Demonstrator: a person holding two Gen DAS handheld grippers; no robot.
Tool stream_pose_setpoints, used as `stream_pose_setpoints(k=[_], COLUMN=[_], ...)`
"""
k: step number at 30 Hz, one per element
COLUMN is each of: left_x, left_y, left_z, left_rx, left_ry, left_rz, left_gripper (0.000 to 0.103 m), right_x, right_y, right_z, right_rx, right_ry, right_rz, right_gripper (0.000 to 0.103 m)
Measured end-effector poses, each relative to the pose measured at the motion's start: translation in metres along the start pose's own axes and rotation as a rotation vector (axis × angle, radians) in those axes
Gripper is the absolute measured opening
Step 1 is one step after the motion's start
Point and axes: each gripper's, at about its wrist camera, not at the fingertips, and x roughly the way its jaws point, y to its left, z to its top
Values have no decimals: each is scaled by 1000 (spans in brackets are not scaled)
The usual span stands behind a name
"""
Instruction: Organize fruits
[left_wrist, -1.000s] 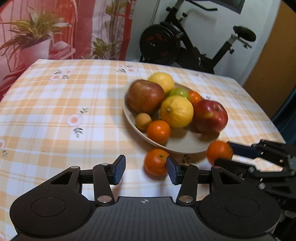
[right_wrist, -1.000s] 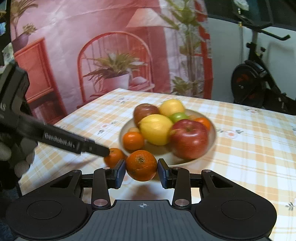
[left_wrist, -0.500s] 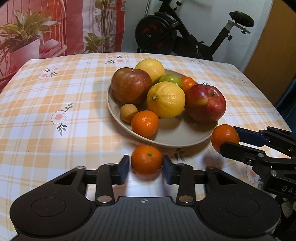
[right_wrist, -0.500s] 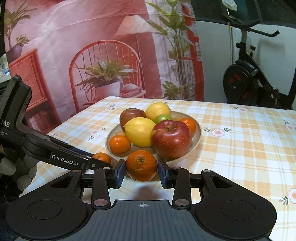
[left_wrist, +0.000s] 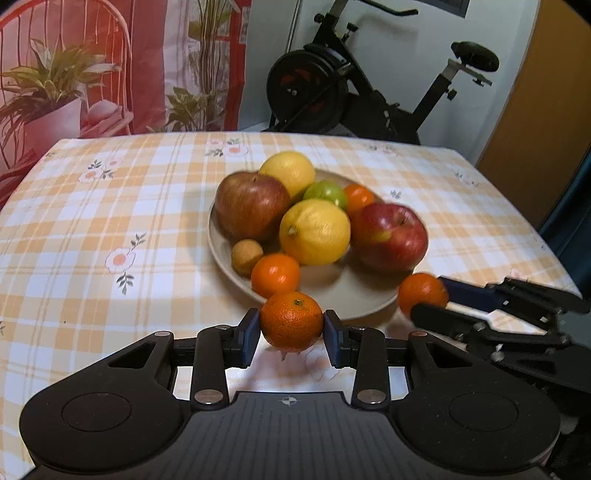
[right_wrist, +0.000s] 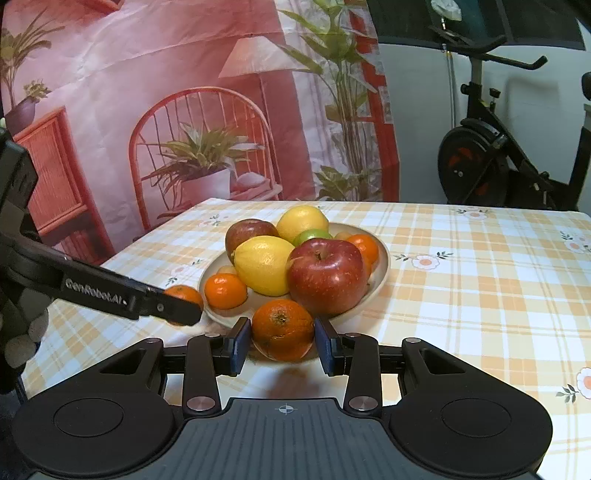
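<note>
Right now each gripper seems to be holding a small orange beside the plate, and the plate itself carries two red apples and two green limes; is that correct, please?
Not quite: the plate carries only one green lime, as the left wrist view shows. The rest holds: two red apples are there, the left gripper holds one small orange, and the right gripper holds another orange.

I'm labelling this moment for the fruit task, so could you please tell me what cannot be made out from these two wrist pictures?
- Left wrist view: the mandarin in the right gripper is partly hidden by its fingers.
- Right wrist view: the mandarin in the left gripper is mostly covered by its black finger.
- Both views: the small fruits at the back of the plate sit behind the apples and lemons, so their kind is unclear.
</note>
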Motion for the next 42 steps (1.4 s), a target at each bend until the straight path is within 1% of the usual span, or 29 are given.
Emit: stream_pose_setpoints(k=[4,6,9,20,28,35,42], left_x=[3,6,12,23,24,23,15], left_y=[-4,-3,-1,-4,-2,-6,-5], left_z=[8,12,17,21,24,26,30], left_rx=[2,-13,-39,-33,-48,-42,-41], left_ry=[-10,-14,-2,33,45,39,11], left_rz=[-11,-12,-21,-32,-37,-45,-18], left_gripper=[39,39,39,39,39,39,39], right_x=[4,9,15,27,26,22,16], right_y=[2,4,8,7,8,5,0], right_z=[2,4,6,5,3,2,2], right_rx=[-14,-23,-48,-57,-59,-51,-35], right_ry=[-17,-18,-23,-31,-31,-28,-30], right_rz=[11,22,30,45,35,14,-14], right_gripper=[35,35,35,35,35,36,36])
